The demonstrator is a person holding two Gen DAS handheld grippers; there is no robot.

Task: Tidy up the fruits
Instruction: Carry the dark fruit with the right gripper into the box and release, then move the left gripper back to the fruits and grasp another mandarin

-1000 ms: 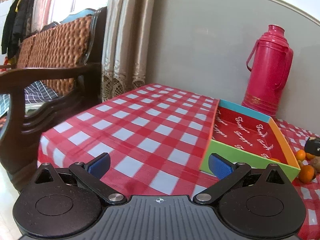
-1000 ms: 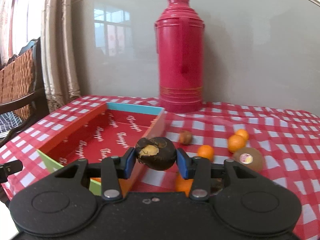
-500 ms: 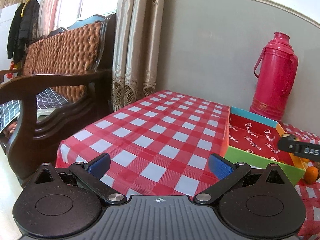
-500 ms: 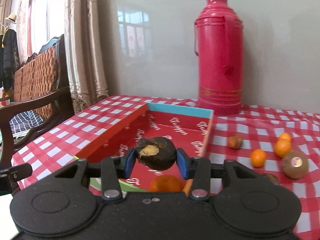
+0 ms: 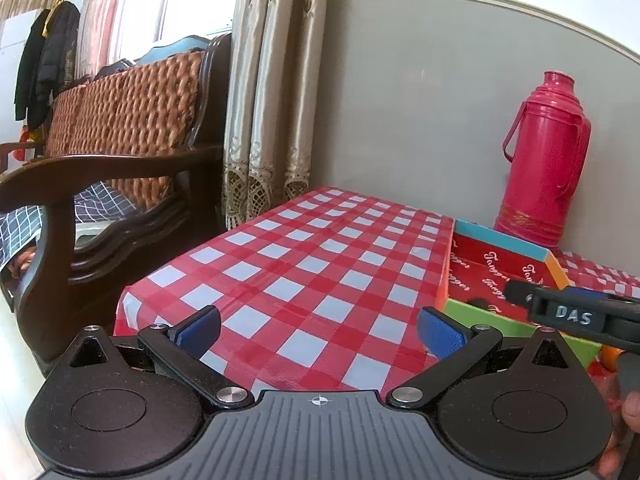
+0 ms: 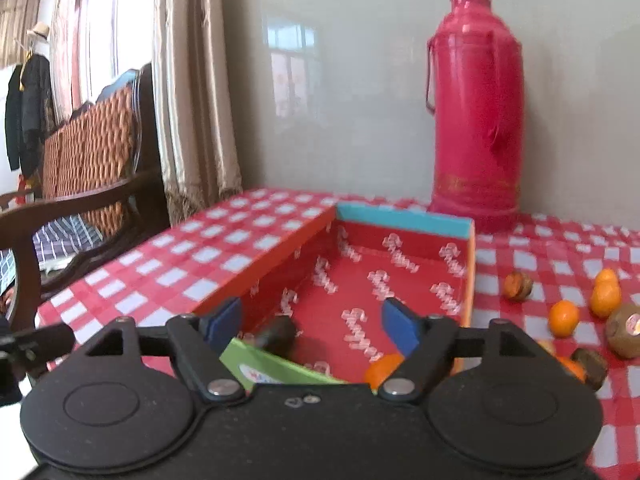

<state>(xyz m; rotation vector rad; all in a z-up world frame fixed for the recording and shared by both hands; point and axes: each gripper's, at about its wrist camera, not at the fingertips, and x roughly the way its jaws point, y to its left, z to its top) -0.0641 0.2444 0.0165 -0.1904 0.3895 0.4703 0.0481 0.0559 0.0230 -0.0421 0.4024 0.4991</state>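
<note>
Our right tongs [image 6: 312,324] are opening over the shallow red-lined cardboard box [image 6: 404,220]; nothing between the blue pads, and the dark brown round fruit [image 6: 276,334] sits blurred in the near-left corner beside a small orange tangerine [image 6: 382,366]. We should lift clear before swinging towards the loose fruit. Left tongs [image 5: 318,326] wide open, empty, over the red-checked surface [image 5: 312,264].

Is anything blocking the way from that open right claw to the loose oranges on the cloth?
Nothing visible does. The right gripper, jaws opening and empty, hangs over the box; its right wall stands between it and the oranges.
</note>
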